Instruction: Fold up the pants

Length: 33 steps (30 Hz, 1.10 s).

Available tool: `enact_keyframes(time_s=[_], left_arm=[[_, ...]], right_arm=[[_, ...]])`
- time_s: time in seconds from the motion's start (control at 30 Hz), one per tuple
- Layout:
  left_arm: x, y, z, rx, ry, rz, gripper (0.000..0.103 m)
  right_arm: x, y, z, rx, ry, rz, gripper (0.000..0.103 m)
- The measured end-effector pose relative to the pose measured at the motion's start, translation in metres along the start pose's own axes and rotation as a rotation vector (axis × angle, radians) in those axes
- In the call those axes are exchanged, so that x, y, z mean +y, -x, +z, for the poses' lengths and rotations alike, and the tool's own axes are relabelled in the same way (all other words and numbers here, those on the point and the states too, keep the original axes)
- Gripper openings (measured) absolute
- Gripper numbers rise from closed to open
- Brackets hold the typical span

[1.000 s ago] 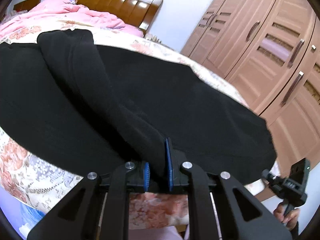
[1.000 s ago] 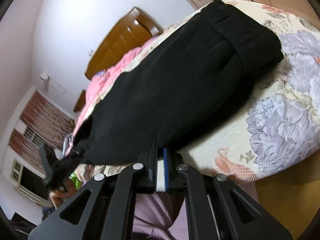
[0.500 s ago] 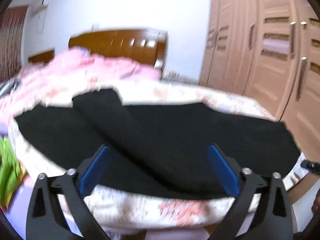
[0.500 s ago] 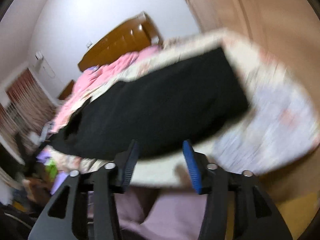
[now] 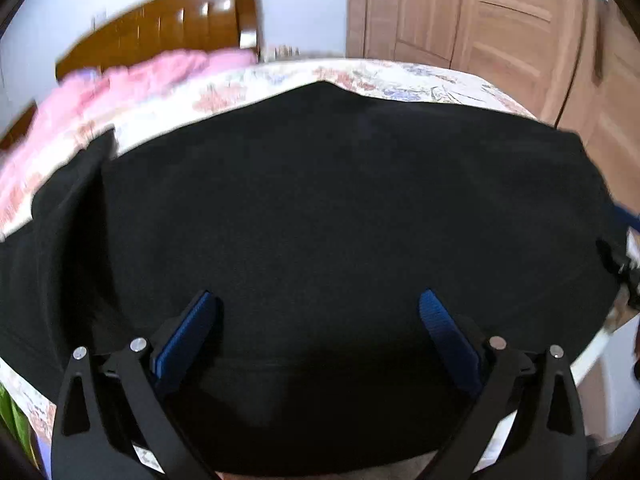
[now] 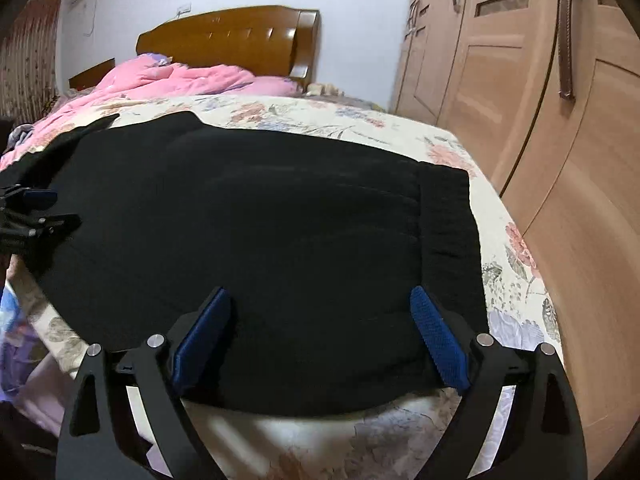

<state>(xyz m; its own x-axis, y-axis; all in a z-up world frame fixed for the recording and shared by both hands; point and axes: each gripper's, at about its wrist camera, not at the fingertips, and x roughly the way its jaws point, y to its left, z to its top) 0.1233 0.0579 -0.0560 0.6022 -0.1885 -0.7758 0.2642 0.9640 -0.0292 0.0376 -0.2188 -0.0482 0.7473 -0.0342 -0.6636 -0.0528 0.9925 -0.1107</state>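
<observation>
I see the black pants (image 6: 256,240) spread flat on the bed (image 6: 516,280), waistband at its right edge beside the wardrobe (image 6: 580,160); my left tongs (image 5: 316,336) gape empty above the cloth; my right tongs (image 6: 320,336) have just been opening, nothing between them.

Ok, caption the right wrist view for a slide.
Open right gripper over black pants laid flat on a floral bed.

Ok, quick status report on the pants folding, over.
Left gripper open, nothing between pads; right gripper open, jaws have just been opening, empty. Black pants flat on floral bedsheet, folded lengthwise. Nothing in the way.
</observation>
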Motion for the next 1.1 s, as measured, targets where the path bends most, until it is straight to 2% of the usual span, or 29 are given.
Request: enact_keyframes(time_s=[0.03, 0.07, 0.13, 0.17, 0.23, 0.3, 0.37, 0.43, 0.47, 0.53, 0.57, 0.67, 0.77, 0.8, 0.87, 0.9, 0.93, 0.97, 1.0, 1.03, 1.07, 1.1], left_arm=[[0.002, 0.005, 0.011, -0.014, 0.012, -0.022, 0.101], [0.001, 0.012, 0.026, -0.051, 0.004, -0.021, 0.101], [-0.012, 0.017, 0.056, -0.098, -0.048, -0.002, 0.101], [-0.025, 0.015, 0.078, -0.119, -0.096, -0.027, 0.101], [-0.042, -0.006, 0.108, -0.092, -0.152, -0.088, 0.101], [-0.051, -0.042, 0.131, -0.032, -0.162, -0.086, 0.101], [-0.052, -0.073, 0.142, -0.008, -0.160, -0.030, 0.101], [-0.043, -0.099, 0.145, 0.034, -0.133, -0.023, 0.101], [-0.036, -0.105, 0.141, 0.045, -0.119, -0.032, 0.102], [-0.023, -0.110, 0.133, 0.038, -0.089, -0.080, 0.102], [-0.020, -0.109, 0.134, 0.032, -0.081, -0.090, 0.102], [-0.027, -0.108, 0.130, 0.035, -0.102, -0.062, 0.102], [-0.027, -0.099, 0.132, 0.025, -0.099, -0.048, 0.101], [-0.021, -0.084, 0.134, -0.014, -0.102, -0.030, 0.101], [0.000, -0.058, 0.140, -0.074, -0.092, 0.015, 0.101], [0.022, -0.047, 0.145, -0.080, -0.068, 0.057, 0.101], [0.042, -0.043, 0.150, -0.074, -0.047, 0.094, 0.101], [0.065, -0.042, 0.154, -0.062, -0.017, 0.141, 0.101], [0.099, -0.045, 0.159, -0.024, 0.043, 0.215, 0.101], [0.131, -0.051, 0.162, 0.024, 0.111, 0.257, 0.100], [0.153, -0.056, 0.162, 0.058, 0.162, 0.267, 0.093], [0.181, -0.064, 0.161, 0.112, 0.223, 0.275, 0.081]], right_arm=[[-0.005, 0.002, 0.008, 0.021, -0.014, 0.025, 0.087], [-0.011, 0.007, 0.020, 0.006, -0.032, 0.034, 0.088], [-0.019, 0.017, 0.046, -0.065, -0.051, 0.018, 0.088], [-0.020, 0.018, 0.063, -0.090, -0.044, 0.008, 0.088], [-0.017, 0.010, 0.085, -0.097, -0.005, 0.008, 0.088], [-0.014, -0.024, 0.102, -0.037, 0.062, -0.022, 0.088], [-0.017, -0.060, 0.106, 0.061, 0.065, -0.063, 0.088], [-0.035, -0.092, 0.095, 0.170, 0.025, -0.051, 0.088], [-0.040, -0.095, 0.090, 0.183, 0.005, -0.027, 0.088], [-0.052, -0.087, 0.092, 0.147, -0.045, 0.020, 0.088], [-0.058, -0.088, 0.091, 0.156, -0.047, -0.006, 0.088], [-0.067, -0.089, 0.087, 0.164, -0.097, 0.044, 0.089], [-0.058, -0.087, 0.089, 0.177, -0.064, 0.004, 0.088], [-0.054, -0.085, 0.090, 0.181, -0.050, -0.020, 0.088], [-0.040, -0.076, 0.096, 0.168, -0.028, -0.093, 0.088], [-0.034, -0.068, 0.098, 0.144, -0.020, -0.136, 0.088], [-0.030, -0.062, 0.103, 0.108, -0.017, -0.131, 0.088], [-0.022, -0.050, 0.109, 0.061, -0.021, -0.084, 0.088], [-0.014, -0.043, 0.114, 0.029, -0.024, -0.047, 0.088], [-0.004, -0.038, 0.119, 0.008, -0.017, -0.021, 0.088], [0.011, -0.036, 0.125, -0.001, 0.008, 0.012, 0.088], [0.028, -0.036, 0.130, -0.009, 0.038, 0.050, 0.088]])
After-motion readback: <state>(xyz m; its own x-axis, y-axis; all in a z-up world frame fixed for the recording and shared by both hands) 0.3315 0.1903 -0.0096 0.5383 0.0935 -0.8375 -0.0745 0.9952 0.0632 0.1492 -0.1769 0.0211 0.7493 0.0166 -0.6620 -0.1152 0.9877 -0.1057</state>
